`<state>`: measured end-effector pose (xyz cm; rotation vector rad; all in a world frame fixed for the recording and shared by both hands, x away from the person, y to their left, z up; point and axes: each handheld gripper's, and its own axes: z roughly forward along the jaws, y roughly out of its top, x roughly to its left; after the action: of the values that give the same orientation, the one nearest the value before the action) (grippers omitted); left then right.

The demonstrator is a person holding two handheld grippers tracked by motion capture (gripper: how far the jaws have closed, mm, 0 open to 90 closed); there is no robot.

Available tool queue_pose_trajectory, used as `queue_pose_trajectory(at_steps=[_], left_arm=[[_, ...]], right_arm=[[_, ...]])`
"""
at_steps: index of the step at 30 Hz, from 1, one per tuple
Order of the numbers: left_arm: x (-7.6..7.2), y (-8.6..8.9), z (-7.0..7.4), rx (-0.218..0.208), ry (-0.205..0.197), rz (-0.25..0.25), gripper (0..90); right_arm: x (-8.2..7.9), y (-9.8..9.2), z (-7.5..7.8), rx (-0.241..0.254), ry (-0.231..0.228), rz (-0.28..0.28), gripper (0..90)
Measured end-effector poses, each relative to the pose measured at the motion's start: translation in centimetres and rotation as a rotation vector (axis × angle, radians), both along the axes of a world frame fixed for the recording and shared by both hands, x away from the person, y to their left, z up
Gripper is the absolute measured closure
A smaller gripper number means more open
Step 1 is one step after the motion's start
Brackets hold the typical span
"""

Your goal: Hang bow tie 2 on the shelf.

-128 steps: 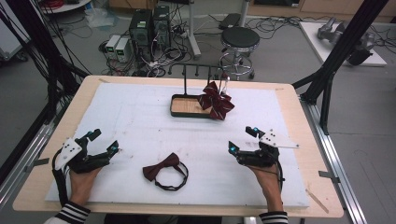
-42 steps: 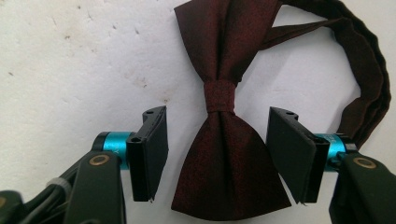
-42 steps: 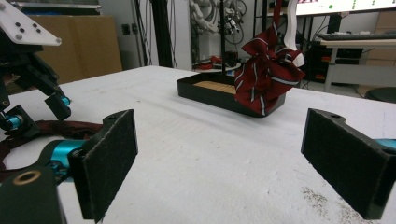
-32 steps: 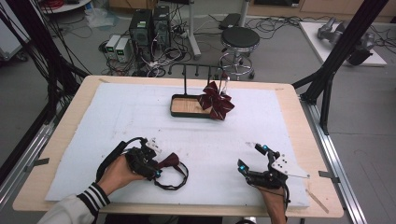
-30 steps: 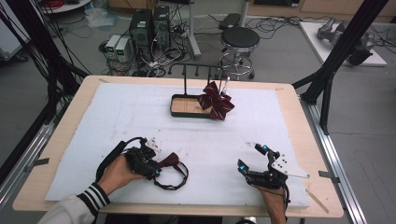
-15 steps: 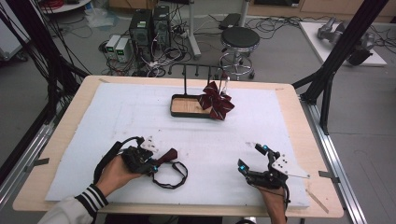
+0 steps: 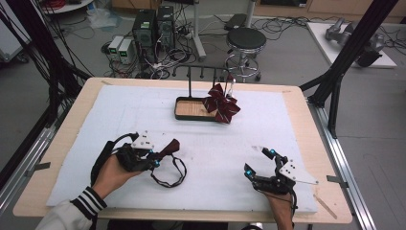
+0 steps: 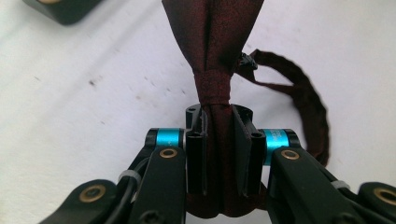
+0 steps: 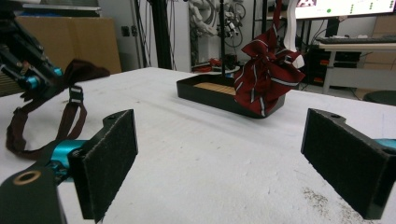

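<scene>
1. Left gripper (image 8: 219, 140) is clamped on one wing of the dark red bow tie (image 8: 212, 51), biting just behind the knot; the free wing sticks out ahead of its jaws and the neck strap (image 7: 167, 175) hangs below onto the white mat (image 7: 287, 124).
2. Pinched cloth is thin and slick; a quick swing could, I judge, let it slide out.
3. That trailing strap may drag or snag on the mat.
4. Right gripper (image 7: 262, 163) rests with jaws wide apart, holding nothing, well off to the side.
5. Ahead, the rack tray (image 7: 191, 109) already carries a striped bow (image 7: 221, 103); crowding could knock it.
</scene>
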<state>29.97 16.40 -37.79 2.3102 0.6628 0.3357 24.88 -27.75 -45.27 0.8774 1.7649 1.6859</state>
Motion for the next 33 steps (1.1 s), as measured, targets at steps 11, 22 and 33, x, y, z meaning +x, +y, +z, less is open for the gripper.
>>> queue_pose_trajectory(at_steps=[11, 22, 33], left_arm=[[1.2, 1.0, 2.7, -0.068, -0.079, 0.031, 76.5], [3.4, 0.7, 5.2, -0.114, -0.155, 0.045, 76.5], [6.2, 0.3, 6.3, -0.148, -0.206, 0.060, 76.5]], right_arm=[[-0.1, 0.0, 0.0, 0.001, -0.019, -0.014, 10.0], [-0.2, 0.0, 0.0, 0.004, -0.023, -0.028, 10.0], [-0.2, -0.1, 0.1, 0.008, -0.062, -0.076, 9.9]])
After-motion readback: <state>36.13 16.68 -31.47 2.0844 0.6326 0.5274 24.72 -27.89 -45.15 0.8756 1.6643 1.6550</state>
